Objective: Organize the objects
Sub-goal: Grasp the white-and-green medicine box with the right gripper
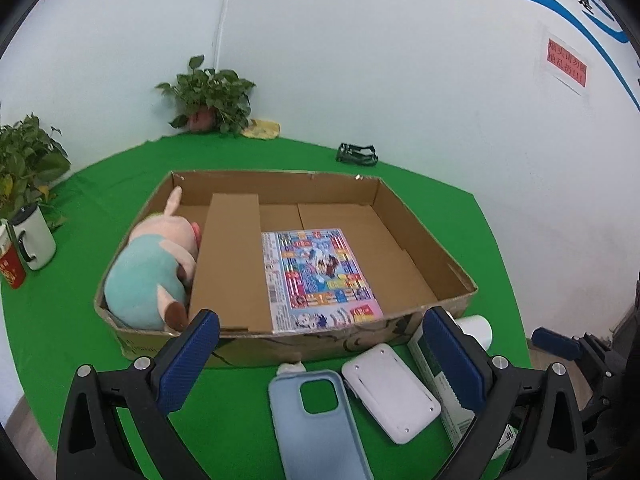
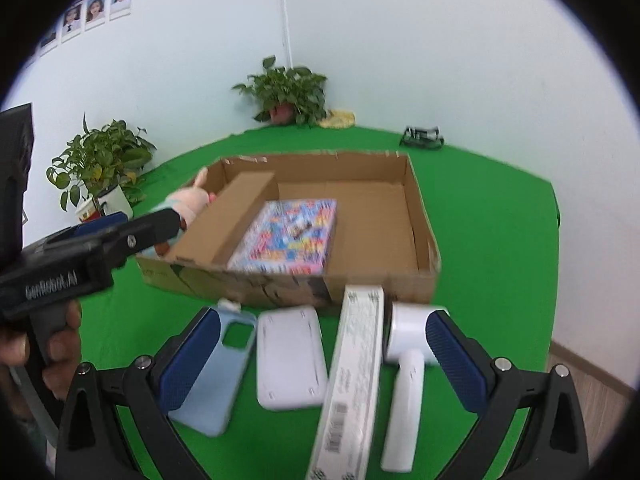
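Observation:
A shallow cardboard box lies on the green table. Inside it a plush pig fills the left compartment, and a colourful booklet lies flat right of the cardboard divider. In front of the box lie a blue phone case, a white flat device, a long white carton and a white handheld appliance. My left gripper stands open above the case and device. My right gripper is open over the row, holding nothing.
Two potted plants stand at the back and left, with a white mug and red cup. A dark strap bundle and a yellow cloth lie near the wall. A hand holds the left gripper.

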